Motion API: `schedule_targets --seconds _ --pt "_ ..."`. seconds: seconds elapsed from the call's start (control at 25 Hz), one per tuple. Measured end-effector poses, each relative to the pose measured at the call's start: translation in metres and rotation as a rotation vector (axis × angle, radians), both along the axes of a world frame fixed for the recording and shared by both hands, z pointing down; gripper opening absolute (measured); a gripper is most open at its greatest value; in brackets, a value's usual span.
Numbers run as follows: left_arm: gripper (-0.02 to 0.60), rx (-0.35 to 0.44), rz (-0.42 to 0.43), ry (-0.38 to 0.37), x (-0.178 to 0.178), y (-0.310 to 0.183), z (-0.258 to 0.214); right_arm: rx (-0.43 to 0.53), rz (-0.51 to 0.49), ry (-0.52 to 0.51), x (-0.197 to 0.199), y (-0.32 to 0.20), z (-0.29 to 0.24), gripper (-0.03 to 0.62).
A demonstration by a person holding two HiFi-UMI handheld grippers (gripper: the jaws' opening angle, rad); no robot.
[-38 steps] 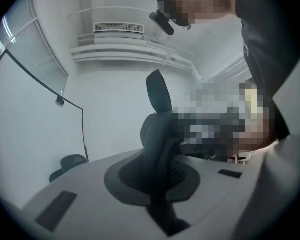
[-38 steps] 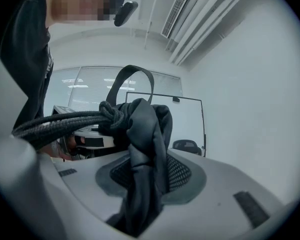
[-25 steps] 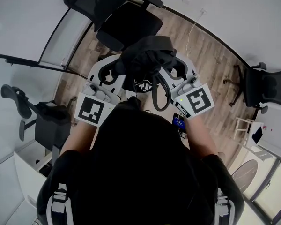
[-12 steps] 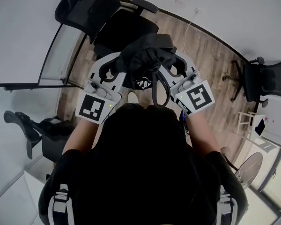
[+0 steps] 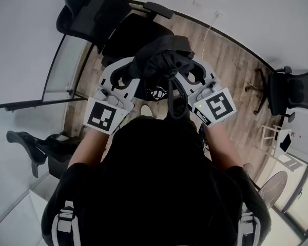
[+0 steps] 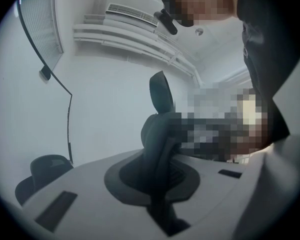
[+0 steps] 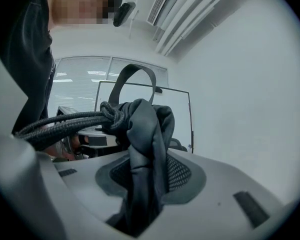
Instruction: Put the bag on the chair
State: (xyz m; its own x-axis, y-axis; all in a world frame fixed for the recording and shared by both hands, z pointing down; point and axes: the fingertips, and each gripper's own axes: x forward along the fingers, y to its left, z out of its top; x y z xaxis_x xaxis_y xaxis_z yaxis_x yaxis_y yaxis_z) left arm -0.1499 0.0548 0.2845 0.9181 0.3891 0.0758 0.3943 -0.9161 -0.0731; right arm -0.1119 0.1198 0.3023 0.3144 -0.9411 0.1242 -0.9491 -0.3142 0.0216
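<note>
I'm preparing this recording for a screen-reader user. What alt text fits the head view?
From above, a person in black holds a black bag between the left tool and right tool, each clamped on its fabric, near a black office chair on a wooden floor.

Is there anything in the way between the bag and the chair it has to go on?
Nothing that I can see. The bag, clamped by the left gripper and the right gripper, hangs right by the black chair. The part of its seat that shows looks bare.
</note>
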Motion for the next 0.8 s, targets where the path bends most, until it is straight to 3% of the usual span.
schedule_targets --seconds 0.24,0.8 --pt "0.031 -0.005 -0.032 -0.018 0.053 0.014 0.008 0.01 -0.059 -0.007 0.058 0.009 0.008 0.132" --pt "0.031 0.012 -0.254 -0.03 0.2 0.082 0.016 0.011 -0.299 0.04 0.22 0.062 0.011 0.132"
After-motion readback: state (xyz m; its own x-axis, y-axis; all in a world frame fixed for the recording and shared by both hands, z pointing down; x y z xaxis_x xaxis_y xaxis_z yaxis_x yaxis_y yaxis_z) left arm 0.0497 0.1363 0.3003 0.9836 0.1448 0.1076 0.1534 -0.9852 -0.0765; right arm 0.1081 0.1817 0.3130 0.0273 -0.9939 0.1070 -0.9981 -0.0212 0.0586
